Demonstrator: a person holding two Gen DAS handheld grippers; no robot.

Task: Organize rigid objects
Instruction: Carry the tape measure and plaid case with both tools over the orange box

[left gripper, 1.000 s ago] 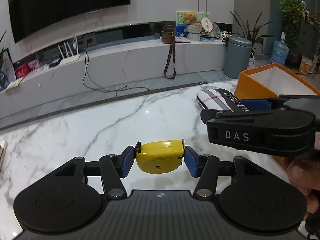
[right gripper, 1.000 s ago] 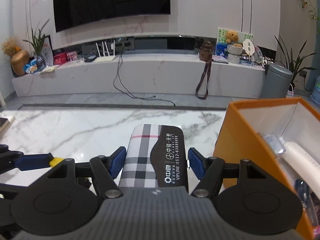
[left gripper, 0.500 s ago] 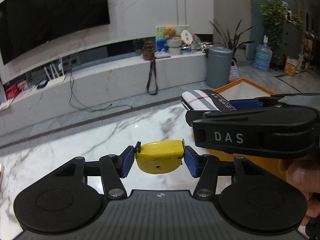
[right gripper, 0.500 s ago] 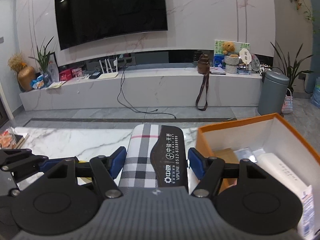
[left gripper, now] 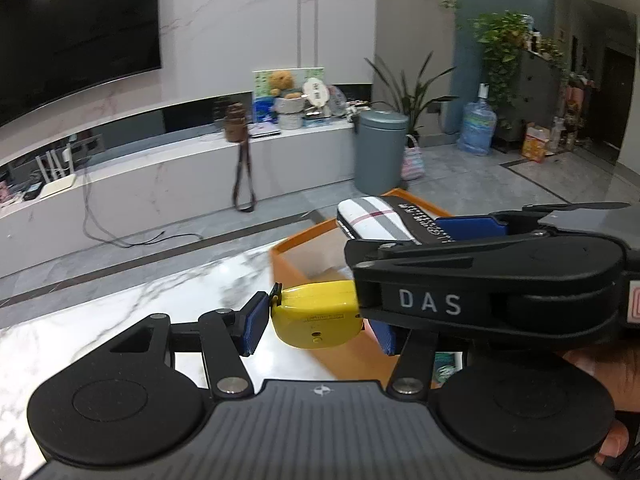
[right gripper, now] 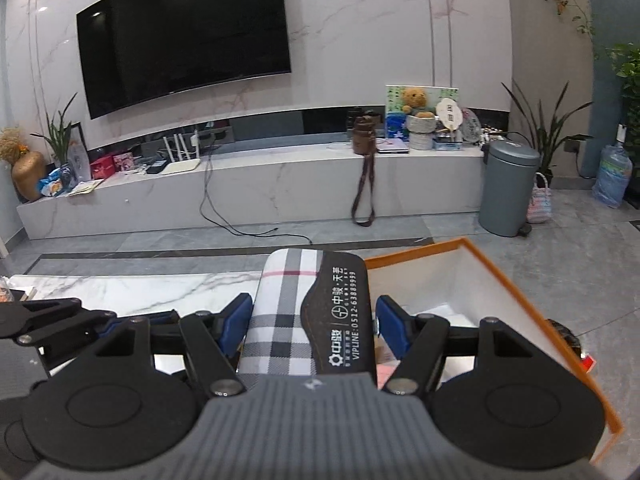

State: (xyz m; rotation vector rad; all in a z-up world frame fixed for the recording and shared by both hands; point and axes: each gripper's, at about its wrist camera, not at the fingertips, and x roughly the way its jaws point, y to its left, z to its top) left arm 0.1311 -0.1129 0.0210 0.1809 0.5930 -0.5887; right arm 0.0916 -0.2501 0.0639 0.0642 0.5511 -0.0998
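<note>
The surface (left gripper: pixel 120 320) was white marble with grey veins, glossy under the ceiling lights. Beyond its far edge lay a grey tiled floor (right gripper: pixel 580 216) and a long, low marble bench (right gripper: pixel 248 192) against a pale stone wall carrying a large dark television (right gripper: pixel 184 40). On the bench sat a router (right gripper: pixel 180 160), a brown case with a hanging strap (right gripper: pixel 365 140), and a teddy bear (right gripper: pixel 416 100) among small items. A grey bin (right gripper: pixel 508 188) stood on the floor at the bench's right end, with potted plants and a blue water bottle (right gripper: pixel 612 176) further right.

An orange box (right gripper: pixel 540 300) with a white inside stood open on the surface. Little of its contents could be made out: a pinkish item low inside and something dark near its right wall, both largely hidden.

The left gripper (left gripper: pixel 316 320) was clamped on a yellow tape measure (left gripper: pixel 316 312), its blue pads pressing each side, and held it in the air just at the near left corner of the box. The right gripper (right gripper: pixel 314 324) was clamped on a plaid case (right gripper: pixel 288 312) with a black printed flap, held above the box's left part. In the left wrist view the right gripper crossed just in front of the left one, covering its right finger, and part of a hand (left gripper: pixel 600 364) showed beneath it.
</note>
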